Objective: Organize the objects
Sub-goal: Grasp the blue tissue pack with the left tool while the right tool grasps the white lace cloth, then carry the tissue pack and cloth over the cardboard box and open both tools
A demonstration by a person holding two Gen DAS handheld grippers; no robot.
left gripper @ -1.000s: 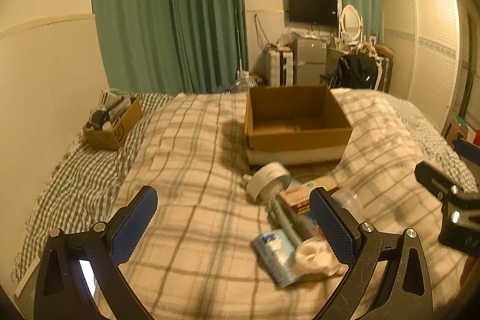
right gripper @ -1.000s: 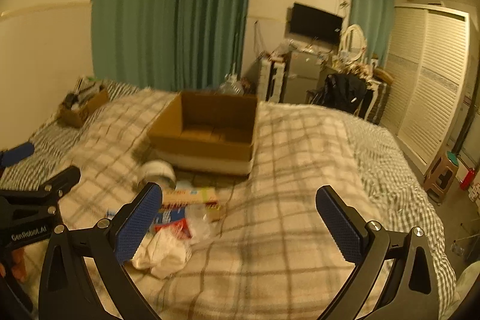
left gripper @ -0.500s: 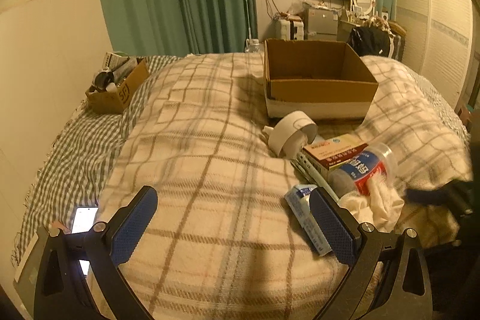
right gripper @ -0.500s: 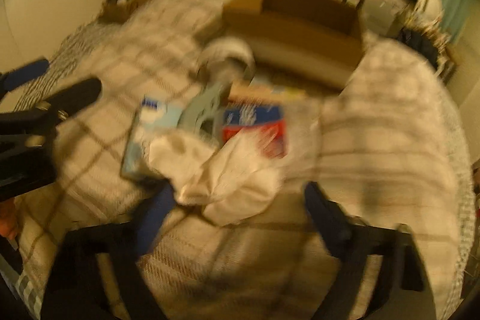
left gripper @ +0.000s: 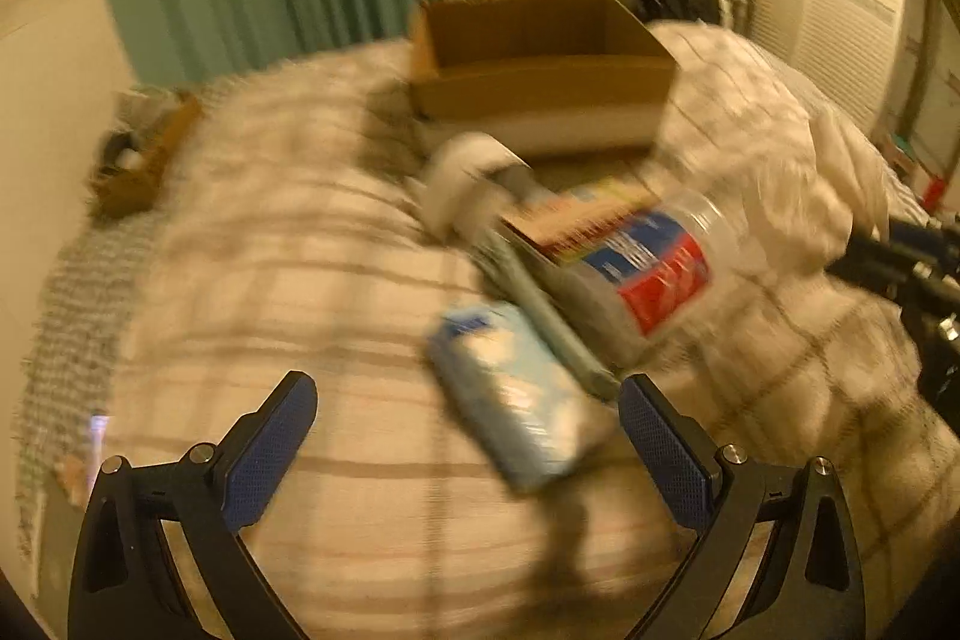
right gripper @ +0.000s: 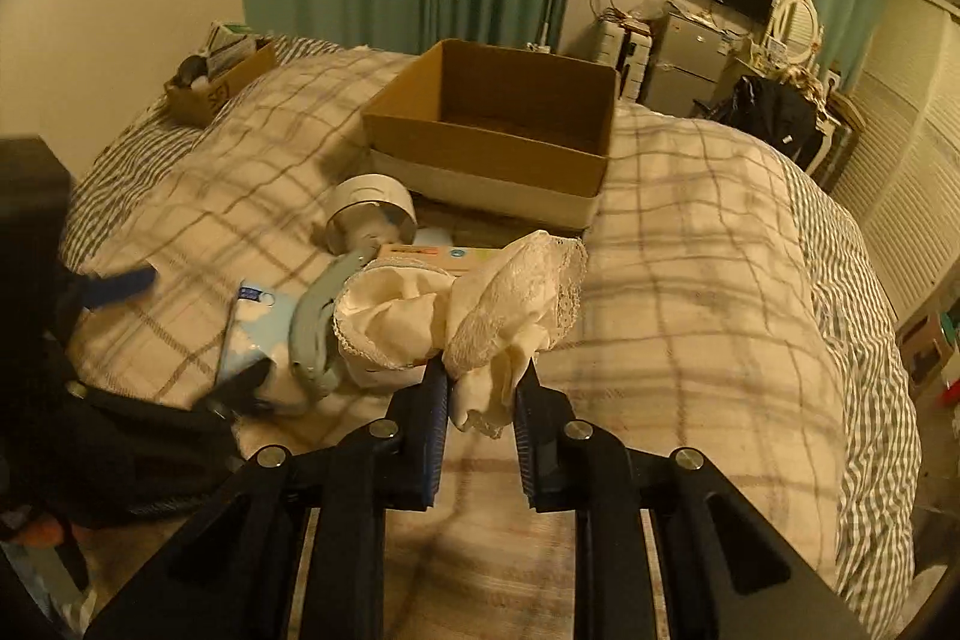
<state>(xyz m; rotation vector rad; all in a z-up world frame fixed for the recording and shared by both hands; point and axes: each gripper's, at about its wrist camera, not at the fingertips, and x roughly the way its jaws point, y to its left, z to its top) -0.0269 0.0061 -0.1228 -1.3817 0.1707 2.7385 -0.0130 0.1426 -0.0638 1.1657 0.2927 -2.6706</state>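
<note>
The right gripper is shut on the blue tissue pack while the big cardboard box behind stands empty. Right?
Not quite. The right gripper is shut on the white lace cloth, as the right wrist view shows; the blue tissue pack lies untouched. The cardboard box looks empty.

We see a bed (right gripper: 690,244) under a plaid blanket. On it sit an open cardboard box (right gripper: 498,124), a white roll (right gripper: 372,214), a blue-and-white packet (left gripper: 516,400), and a smaller carton (right gripper: 222,82) near the wall.
</note>
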